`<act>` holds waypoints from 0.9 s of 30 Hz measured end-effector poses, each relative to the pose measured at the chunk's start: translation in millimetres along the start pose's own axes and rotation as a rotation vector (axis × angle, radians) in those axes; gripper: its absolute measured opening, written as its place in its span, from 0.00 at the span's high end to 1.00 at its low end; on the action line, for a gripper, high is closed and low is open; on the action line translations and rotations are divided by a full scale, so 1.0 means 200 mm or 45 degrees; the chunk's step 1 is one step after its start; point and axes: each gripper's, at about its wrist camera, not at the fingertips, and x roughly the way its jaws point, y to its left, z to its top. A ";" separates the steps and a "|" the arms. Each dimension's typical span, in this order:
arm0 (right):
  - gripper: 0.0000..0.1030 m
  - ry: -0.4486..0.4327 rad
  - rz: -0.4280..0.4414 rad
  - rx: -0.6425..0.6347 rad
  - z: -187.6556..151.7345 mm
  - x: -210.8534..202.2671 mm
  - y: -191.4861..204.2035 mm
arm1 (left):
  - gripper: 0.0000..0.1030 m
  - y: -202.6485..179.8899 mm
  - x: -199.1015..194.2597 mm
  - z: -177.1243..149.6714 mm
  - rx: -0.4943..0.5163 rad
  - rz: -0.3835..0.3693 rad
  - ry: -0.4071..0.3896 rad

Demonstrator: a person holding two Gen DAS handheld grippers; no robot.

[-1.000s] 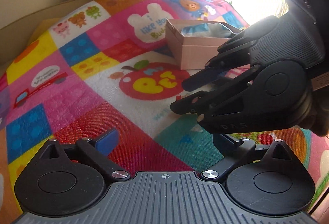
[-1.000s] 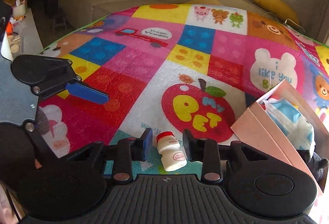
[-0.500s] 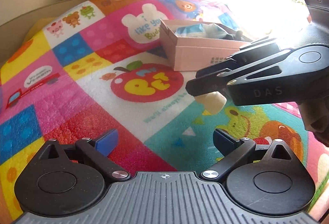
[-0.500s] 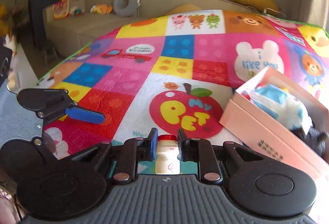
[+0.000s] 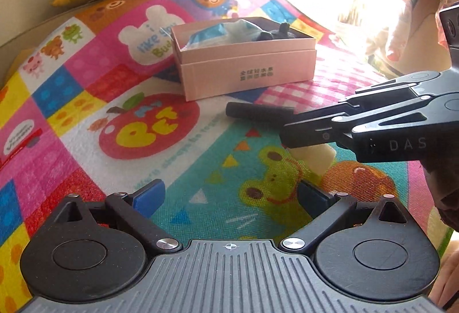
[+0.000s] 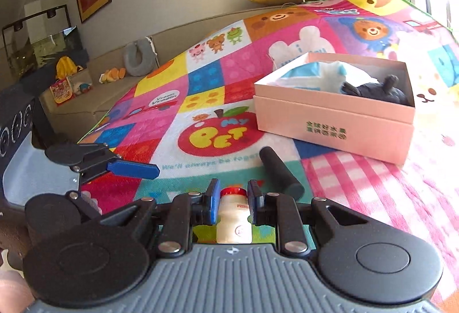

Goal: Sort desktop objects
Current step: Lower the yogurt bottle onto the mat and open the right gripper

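The right gripper (image 6: 233, 205) is clamping a yogurt-drink bottle (image 6: 233, 222); the left gripper (image 5: 231, 193) is hanging wide apart, empty. The pink box (image 6: 332, 123) is already holding items; a black cylinder (image 6: 281, 172) near it is waiting.

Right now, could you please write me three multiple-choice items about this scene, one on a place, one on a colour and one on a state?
1. Where does the black cylinder lie?
A. inside the pink box
B. on the play mat in front of the pink box
C. on the sofa

2. What colour is the cap of the small yoghurt-drink bottle?
A. red
B. green
C. blue

3. What is the right gripper doing?
A. hanging open
B. shut on nothing
C. shut on the bottle

Answers: 1 B, it rests on the mat short of the pink box. 2 A, the cap shows red. 3 C, both fingers press the bottle's neck.
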 end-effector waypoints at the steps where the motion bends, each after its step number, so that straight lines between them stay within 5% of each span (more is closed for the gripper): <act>1: 0.81 -0.003 -0.006 0.003 -0.02 -0.01 -0.01 | 0.02 -0.01 0.00 0.00 0.004 -0.002 0.003; 8: 0.81 -0.037 -0.035 0.048 -0.06 -0.11 -0.04 | 0.02 -0.08 0.02 0.02 0.055 -0.040 0.023; 12: 0.80 -0.101 0.051 0.053 0.02 -0.09 0.00 | 0.02 -0.12 0.00 0.02 0.083 -0.057 -0.017; 18: 0.80 -0.083 0.167 0.013 0.04 -0.01 0.06 | 0.02 -0.04 -0.05 0.03 0.016 0.022 -0.072; 27: 0.80 -0.060 0.150 -0.024 -0.02 -0.07 0.08 | 0.02 0.03 0.00 0.01 -0.021 0.106 -0.037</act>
